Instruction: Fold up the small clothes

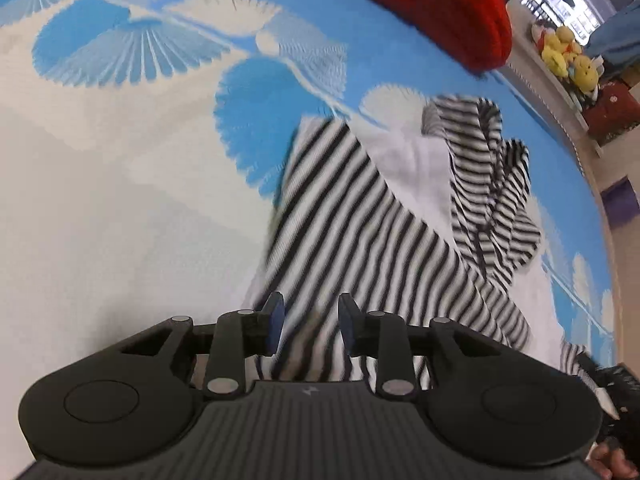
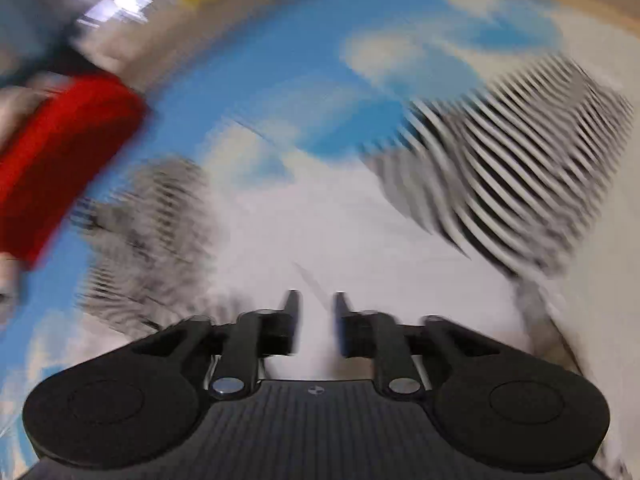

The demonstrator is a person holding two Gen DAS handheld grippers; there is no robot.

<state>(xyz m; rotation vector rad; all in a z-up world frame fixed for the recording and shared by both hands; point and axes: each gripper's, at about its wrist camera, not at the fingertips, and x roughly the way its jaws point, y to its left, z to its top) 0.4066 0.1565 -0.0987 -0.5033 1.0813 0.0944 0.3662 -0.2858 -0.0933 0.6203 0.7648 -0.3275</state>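
Note:
A black-and-white striped small garment (image 1: 360, 216) with a white panel lies crumpled on a blue-and-white patterned bed cover (image 1: 120, 180). My left gripper (image 1: 310, 324) is open, its blue-padded fingers just above the garment's near striped edge, holding nothing. In the right wrist view, heavily blurred, the same garment (image 2: 512, 168) shows striped at the right and left with its white middle under my right gripper (image 2: 316, 320), which is open and empty.
A red knitted item (image 1: 432, 4) lies at the far edge of the bed; it also shows at the left in the right wrist view (image 2: 60, 160). Yellow plush toys (image 1: 568, 56) sit on a shelf beyond the bed. A gloved hand (image 1: 616, 420) is at the lower right.

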